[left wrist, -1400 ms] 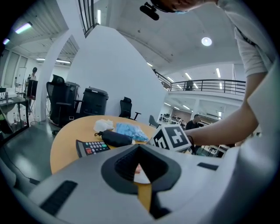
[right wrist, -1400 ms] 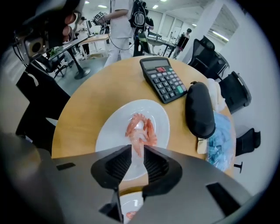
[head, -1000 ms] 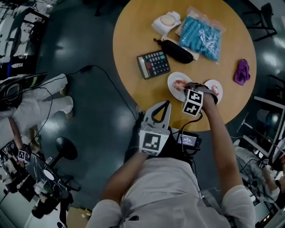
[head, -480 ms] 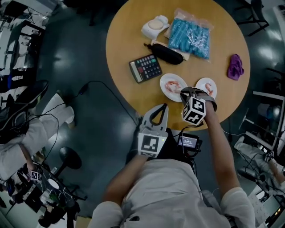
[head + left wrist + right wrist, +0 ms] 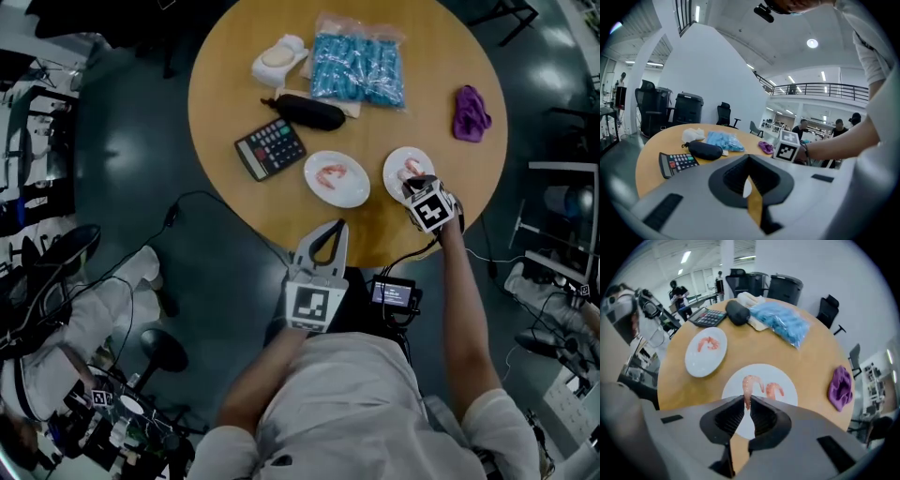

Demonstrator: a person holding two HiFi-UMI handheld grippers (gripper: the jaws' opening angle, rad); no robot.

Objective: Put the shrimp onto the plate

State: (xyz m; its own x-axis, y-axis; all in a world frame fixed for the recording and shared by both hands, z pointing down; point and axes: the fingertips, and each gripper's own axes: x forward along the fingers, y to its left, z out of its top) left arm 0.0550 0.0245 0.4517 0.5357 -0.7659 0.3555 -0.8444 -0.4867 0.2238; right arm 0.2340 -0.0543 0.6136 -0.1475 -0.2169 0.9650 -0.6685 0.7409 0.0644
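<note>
Right gripper view: curled glossy pink shrimp [image 5: 750, 385], tail pinched in right gripper [image 5: 747, 403] fingers [image 5: 736, 413] over round white plate [image 5: 787, 380]. Left gripper [image 5: 748, 164] fingers pressed together.

Bare surface [image 5: 377, 217] lies open between the left plate [image 5: 352, 192] and right plate [image 5: 761, 371]. The right claw [image 5: 749, 401], gripping a shrimp [image 5: 749, 385], hangs over the right plate. The calculator [image 5: 269, 148], case [image 5: 309, 112] and bag [image 5: 356, 70] crowd the far side.

A curled pink shrimp [image 5: 749, 389], its tail end pinched by the right gripper [image 5: 746, 401], sits over a round white plate [image 5: 787, 376] at lower centre, just beside a second shrimp [image 5: 775, 390] lying there, while a third shrimp [image 5: 708, 344] lies on another white plate [image 5: 698, 364] at left.
</note>
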